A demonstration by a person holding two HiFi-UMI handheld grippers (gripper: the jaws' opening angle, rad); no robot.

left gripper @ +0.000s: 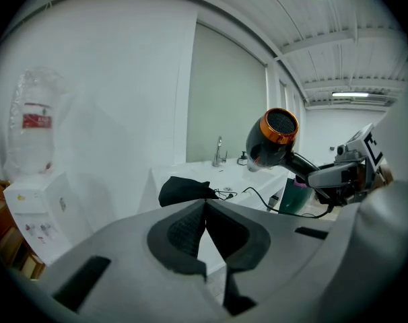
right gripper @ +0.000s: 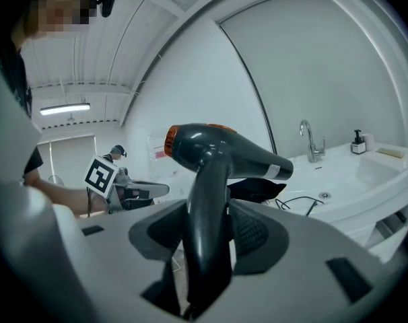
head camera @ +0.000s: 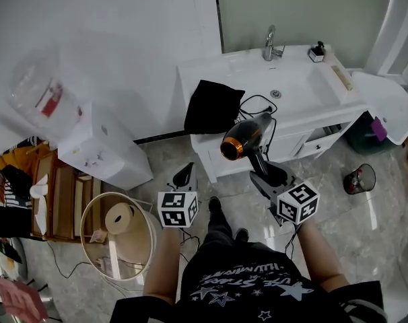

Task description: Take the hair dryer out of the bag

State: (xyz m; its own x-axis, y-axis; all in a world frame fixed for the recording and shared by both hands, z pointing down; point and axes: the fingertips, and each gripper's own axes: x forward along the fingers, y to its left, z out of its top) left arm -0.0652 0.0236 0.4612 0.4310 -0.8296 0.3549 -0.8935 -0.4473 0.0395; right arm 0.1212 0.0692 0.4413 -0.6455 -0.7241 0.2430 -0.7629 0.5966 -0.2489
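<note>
Hair dryer (head camera: pixel 248 140): extraction looks done. Left claw (head camera: pixel 184 175) clenched on nothing. The bag (head camera: pixel 212 106) lies slack at the counter (head camera: pixel 298 93) edge. Dryer is in the air in front of the counter, handle gripped in my right claw (head camera: pixel 268 177). Cord (head camera: pixel 258 103) loops on the counter by the bag; next I'd draw it clear gently.

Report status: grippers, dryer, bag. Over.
Left gripper shut, empty. Right gripper shut on dryer handle. Dryer out of bag; bag lies on counter. Cord trails to counter.
</note>
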